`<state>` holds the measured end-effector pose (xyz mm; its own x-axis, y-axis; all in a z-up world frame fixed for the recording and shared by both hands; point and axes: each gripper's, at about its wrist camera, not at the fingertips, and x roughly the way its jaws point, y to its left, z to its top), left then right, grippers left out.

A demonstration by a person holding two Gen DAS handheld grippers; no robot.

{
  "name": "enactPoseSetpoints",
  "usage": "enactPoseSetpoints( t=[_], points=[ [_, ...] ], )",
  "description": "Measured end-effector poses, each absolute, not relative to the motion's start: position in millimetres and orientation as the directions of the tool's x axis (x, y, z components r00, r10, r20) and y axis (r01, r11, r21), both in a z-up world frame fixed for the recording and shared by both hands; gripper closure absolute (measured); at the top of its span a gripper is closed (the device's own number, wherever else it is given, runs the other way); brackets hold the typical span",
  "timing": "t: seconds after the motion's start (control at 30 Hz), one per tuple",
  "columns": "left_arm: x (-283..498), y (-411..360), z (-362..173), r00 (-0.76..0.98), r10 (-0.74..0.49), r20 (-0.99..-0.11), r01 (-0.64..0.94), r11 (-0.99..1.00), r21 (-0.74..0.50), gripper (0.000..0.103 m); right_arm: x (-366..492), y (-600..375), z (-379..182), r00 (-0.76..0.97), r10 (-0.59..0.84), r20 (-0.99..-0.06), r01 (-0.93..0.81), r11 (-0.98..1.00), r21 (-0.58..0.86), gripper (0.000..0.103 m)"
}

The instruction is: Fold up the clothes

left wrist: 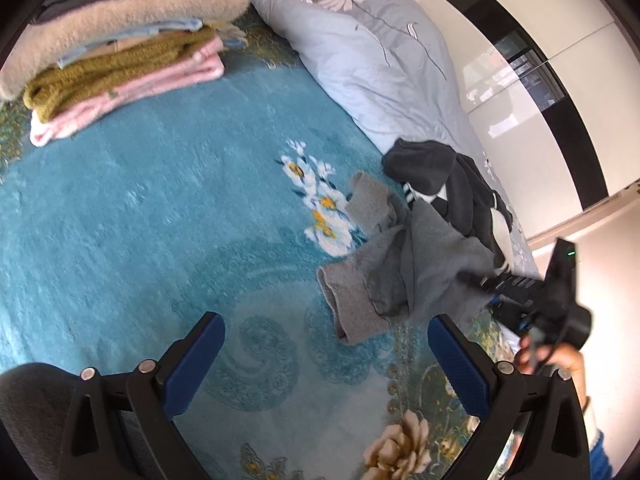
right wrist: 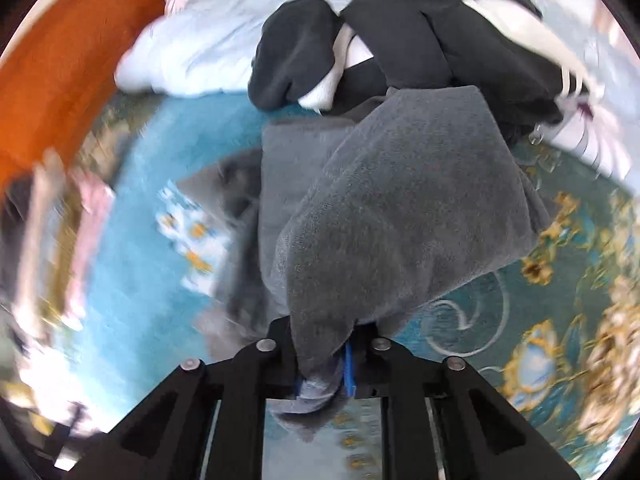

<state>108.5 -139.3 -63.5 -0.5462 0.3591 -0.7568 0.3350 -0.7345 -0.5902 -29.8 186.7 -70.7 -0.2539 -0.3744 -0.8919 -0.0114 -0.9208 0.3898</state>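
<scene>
Here the right gripper (right wrist: 324, 364) pinches the grey garment (right wrist: 400, 208) over the teal blanket (right wrist: 120, 280).

Black two-finger grippers with blue pads

Left gripper (left wrist: 326, 364) and right gripper (right wrist: 324, 364) have black frames, silver screws, blue textured pads (left wrist: 460, 368); white cuff (left wrist: 592, 424) over blue sleeve.

A bed covered by a teal floral blanket (left wrist: 140, 208). On it lie a stack of folded clothes (left wrist: 120, 60), a crumpled grey garment (left wrist: 380, 280) and a dark garment with white stripes (left wrist: 452, 180). A pale blue quilt (left wrist: 372, 60) lies bunched along the blanket's far edge.
</scene>
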Motion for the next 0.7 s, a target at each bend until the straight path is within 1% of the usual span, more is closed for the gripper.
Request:
enactPoseSetpoints(
  t=[0.07,0.13,0.2,0.23,0.27,0.33,0.4,0.5,0.63,0.7],
  points=[
    [106,-136,-72,-0.519,0.414,-0.748,0.352,-0.694,-0.628,0.000,-31,208,-48,-0.309,-0.574,-0.758,-0.043,-0.788,0.614,0.092],
    [105,-134,-83,-0.505,0.474,-0.721,0.387,-0.623,-0.680,0.000,-27,228,-22,-0.377,-0.719,-0.584,-0.015,-0.626,0.780,0.092],
    [105,-133,-94,-0.500,0.537,-0.679,0.431,-0.525,-0.734,0.000,-20,242,-3,-0.399,-0.790,-0.466,0.044,-0.524,0.850,0.093],
    [105,-132,-100,-0.498,0.568,-0.655,0.451,-0.476,-0.755,0.000,-16,248,2,-0.399,-0.806,-0.437,0.063,-0.500,0.864,0.093],
    [105,-131,-106,-0.496,0.597,-0.630,0.470,-0.426,-0.773,0.000,-12,253,4,-0.394,-0.812,-0.430,0.074,-0.494,0.866,0.093],
    [104,-126,-110,-0.489,0.616,-0.618,0.475,-0.405,-0.781,0.000,-3,263,-4,-0.384,-0.792,-0.474,0.051,-0.531,0.846,0.093],
    [101,-118,-112,-0.467,0.608,-0.642,0.467,-0.447,-0.763,0.000,9,278,-23,-0.374,-0.759,-0.533,-0.018,-0.568,0.823,0.093],
    [92,-109,-122,-0.425,0.612,-0.667,0.481,-0.471,-0.739,0.001,29,300,-61,-0.349,-0.725,-0.594,-0.142,-0.586,0.798,0.092],
    [73,-99,-136,-0.383,0.601,-0.701,0.501,-0.502,-0.705,0.002,51,315,-90,-0.323,-0.719,-0.615,-0.212,-0.579,0.788,0.093],
    [61,-93,-144,-0.370,0.620,-0.692,0.505,-0.491,-0.710,0.005,55,318,-94,-0.329,-0.725,-0.605,-0.210,-0.569,0.795,0.092]
  ],
)
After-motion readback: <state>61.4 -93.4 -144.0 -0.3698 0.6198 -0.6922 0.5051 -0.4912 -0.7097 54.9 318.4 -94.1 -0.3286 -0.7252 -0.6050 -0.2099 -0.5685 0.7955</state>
